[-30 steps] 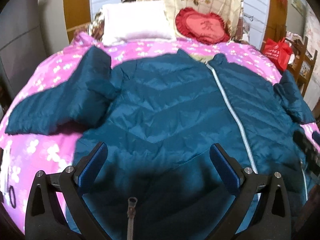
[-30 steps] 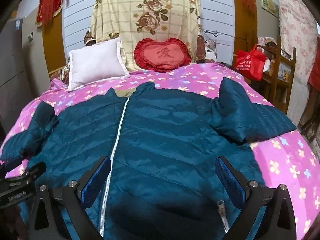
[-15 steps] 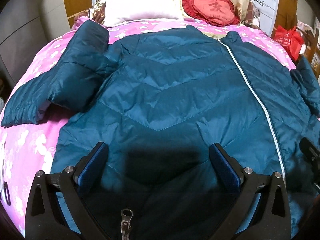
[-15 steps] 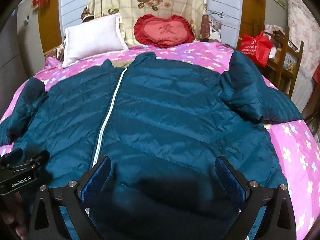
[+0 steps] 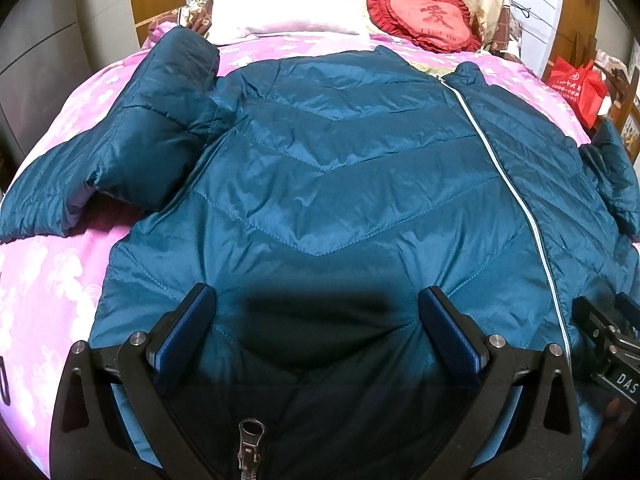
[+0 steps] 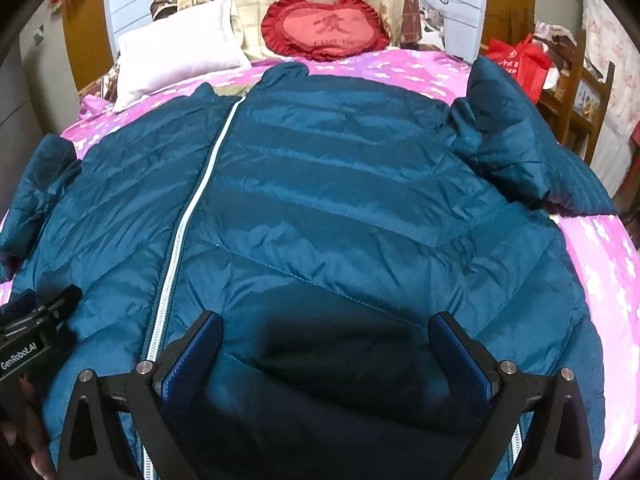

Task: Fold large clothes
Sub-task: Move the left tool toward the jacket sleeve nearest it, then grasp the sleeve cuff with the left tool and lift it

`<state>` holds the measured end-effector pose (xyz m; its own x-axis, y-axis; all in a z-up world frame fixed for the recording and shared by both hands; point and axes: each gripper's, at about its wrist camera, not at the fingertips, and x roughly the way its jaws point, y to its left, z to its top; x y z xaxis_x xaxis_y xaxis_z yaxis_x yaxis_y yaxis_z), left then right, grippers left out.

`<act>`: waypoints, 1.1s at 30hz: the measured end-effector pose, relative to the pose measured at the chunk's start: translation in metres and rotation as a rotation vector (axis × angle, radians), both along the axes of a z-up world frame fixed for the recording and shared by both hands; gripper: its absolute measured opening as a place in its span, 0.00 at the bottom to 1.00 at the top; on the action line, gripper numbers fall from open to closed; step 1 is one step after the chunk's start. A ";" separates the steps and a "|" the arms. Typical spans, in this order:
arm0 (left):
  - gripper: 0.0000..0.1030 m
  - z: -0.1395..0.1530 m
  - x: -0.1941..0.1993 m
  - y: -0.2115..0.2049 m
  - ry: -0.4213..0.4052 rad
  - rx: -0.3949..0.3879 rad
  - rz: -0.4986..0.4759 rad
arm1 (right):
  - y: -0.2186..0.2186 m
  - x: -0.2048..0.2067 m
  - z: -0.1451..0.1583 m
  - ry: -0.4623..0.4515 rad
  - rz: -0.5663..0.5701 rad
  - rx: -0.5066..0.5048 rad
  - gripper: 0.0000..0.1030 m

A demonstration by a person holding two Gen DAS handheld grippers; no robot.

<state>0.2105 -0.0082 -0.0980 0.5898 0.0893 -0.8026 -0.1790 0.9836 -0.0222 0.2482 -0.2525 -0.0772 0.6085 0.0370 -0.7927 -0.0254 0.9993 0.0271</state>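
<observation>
Left wrist view shows one teal jacket (image 5: 328, 184) spread front-up across one bed (image 5: 44, 280) with a pink flowered cover, its white zip (image 5: 516, 196) closed and running off to the right. One left claw (image 5: 318, 334) hangs over the hem with its two blue pads (image 5: 450, 336) wide apart and nothing between them. One sleeve (image 5: 120, 160) lies bent out to the left on the cover. A zip pull (image 5: 250, 442) shows at the bottom edge, seen only from this side. Part of the other claw's body pokes in at the right edge.

Right wrist view gives the same jacket (image 6: 340, 200), the zip (image 6: 188, 220) now on the left, and the second sleeve (image 6: 520, 152) crumpled at the right. The right claw (image 6: 326, 354) is likewise spread wide above the hem, gripping nothing.

Two cushions lean at the head of the bed: one white pillow (image 6: 176, 48) and one red heart pillow (image 6: 324, 28). One red bag (image 6: 520, 60) sits on a wooden chair (image 6: 576, 92) beside the bed
</observation>
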 end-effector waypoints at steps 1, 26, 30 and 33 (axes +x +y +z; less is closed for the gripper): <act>1.00 0.000 0.000 0.000 0.001 0.002 0.000 | 0.000 0.001 -0.001 0.004 0.000 0.000 1.00; 1.00 0.012 -0.024 -0.006 -0.061 -0.016 -0.028 | 0.000 0.005 -0.005 0.012 0.002 -0.003 1.00; 1.00 0.042 -0.059 0.017 -0.169 -0.025 -0.016 | 0.001 0.005 -0.004 0.010 0.002 -0.010 1.00; 1.00 0.065 -0.079 0.057 -0.254 0.013 0.022 | 0.001 0.004 -0.005 0.008 0.003 -0.006 1.00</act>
